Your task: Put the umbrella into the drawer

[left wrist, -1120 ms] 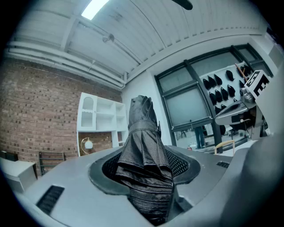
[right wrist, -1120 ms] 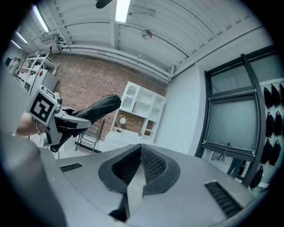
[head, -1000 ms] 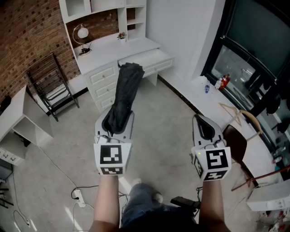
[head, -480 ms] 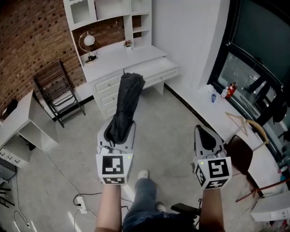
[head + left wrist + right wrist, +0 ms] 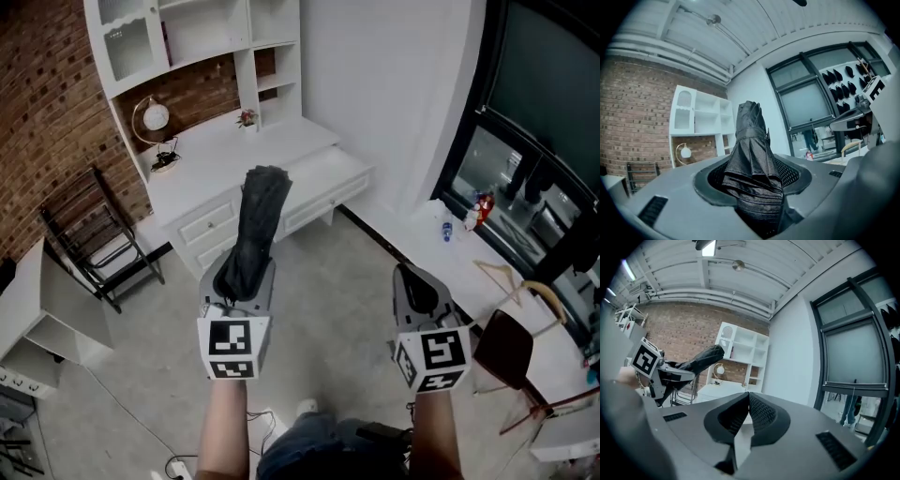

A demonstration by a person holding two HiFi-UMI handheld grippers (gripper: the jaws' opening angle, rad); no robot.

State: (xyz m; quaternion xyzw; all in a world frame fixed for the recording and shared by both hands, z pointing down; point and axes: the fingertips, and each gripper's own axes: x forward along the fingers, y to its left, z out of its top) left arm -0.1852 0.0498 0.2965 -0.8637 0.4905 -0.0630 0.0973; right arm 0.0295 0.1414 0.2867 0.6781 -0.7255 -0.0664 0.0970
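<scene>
A folded black umbrella [image 5: 256, 223] [image 5: 752, 161] sticks forward, held level, out of my left gripper [image 5: 244, 270] [image 5: 754, 187], which is shut on its lower part. Its tip points toward the white desk [image 5: 220, 155], whose wide drawer [image 5: 328, 180] stands pulled out at the right. My right gripper [image 5: 418, 287] [image 5: 748, 404] is shut with nothing between its pads and hangs level over the floor, to the right of the left one. The right gripper view shows the left gripper [image 5: 665, 373] and the umbrella [image 5: 701, 359] at its left.
White shelves [image 5: 202, 37] rise over the desk, with a round lamp [image 5: 152, 120] on its top. A black folding chair [image 5: 89, 230] and a white side table [image 5: 42, 305] stand at the left. A window ledge with bottles [image 5: 469, 214] and a brown chair [image 5: 511, 352] are at the right.
Both grippers have moved forward toward the desk, which now looks nearer and sits more to the left in view. The umbrella stays in the left gripper's grip.
</scene>
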